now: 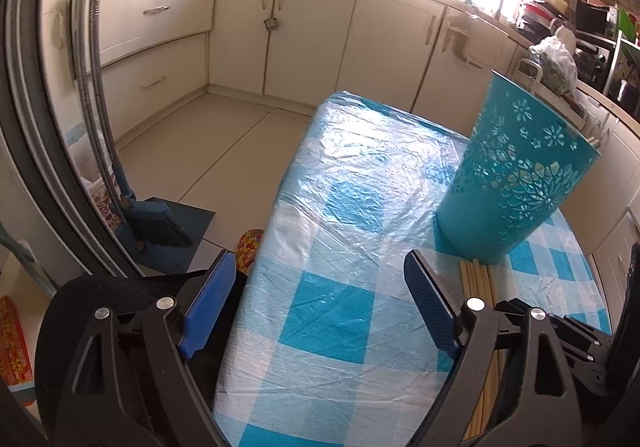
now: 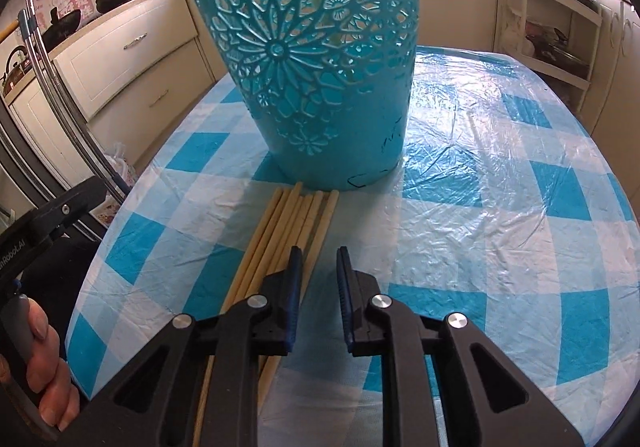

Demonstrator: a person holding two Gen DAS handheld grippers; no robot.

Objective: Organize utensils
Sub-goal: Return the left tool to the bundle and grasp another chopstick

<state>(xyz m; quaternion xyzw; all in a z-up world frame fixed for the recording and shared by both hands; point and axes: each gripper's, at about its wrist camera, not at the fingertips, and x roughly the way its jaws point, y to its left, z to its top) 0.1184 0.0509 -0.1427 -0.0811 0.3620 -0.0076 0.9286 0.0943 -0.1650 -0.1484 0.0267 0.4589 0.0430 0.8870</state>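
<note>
A teal cut-out utensil holder (image 2: 320, 63) stands upright on the blue-and-white checked table (image 2: 500, 175). Several wooden chopsticks (image 2: 296, 227) lie side by side on the cloth, tips touching the holder's base. My right gripper (image 2: 319, 253) is open by a narrow gap, empty, just above the chopsticks' right edge. My left gripper (image 1: 320, 267) is wide open and empty over the table's left part; the holder (image 1: 516, 175) and chopsticks (image 1: 478, 279) are to its right. The left gripper's body (image 2: 48, 223) shows at the right view's left edge.
Cream kitchen cabinets (image 1: 280, 31) surround the table. A broom and dustpan (image 1: 156, 223) stand on the floor left of the table. A white shelf rack (image 2: 548, 19) with a bag on top stands behind the table.
</note>
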